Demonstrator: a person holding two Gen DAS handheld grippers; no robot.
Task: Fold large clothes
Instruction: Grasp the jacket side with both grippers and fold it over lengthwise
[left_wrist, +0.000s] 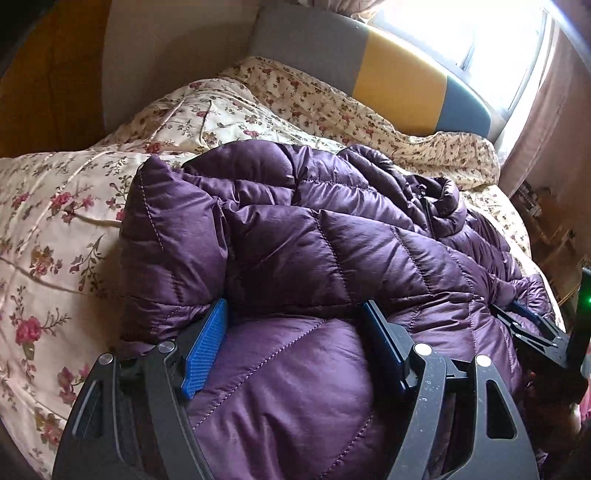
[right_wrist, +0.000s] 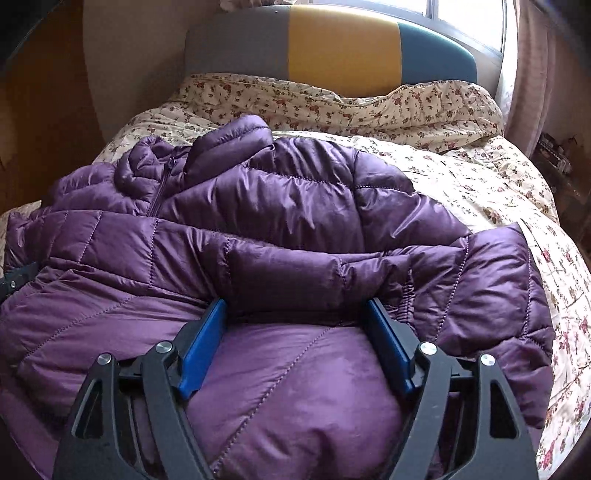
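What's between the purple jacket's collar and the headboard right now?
Only floral bedding: the quilt, then a bunched ridge of it against the headboard. Nothing else lies past the jacket collar; the right wrist view shows it best.

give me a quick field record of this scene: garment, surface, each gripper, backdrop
garment: purple quilted puffer jacket, zipper closed near the collar, sleeves laid across the front
surface: bed with floral cream bedding
left gripper: fingers spread wide, a puffy bulge of jacket between them
right gripper: fingers spread wide, jacket bulging between them too
grip: cannot tell whether the pads press the fabric on either side
backdrop: headboard in grey, yellow and blue panels, bright window behind
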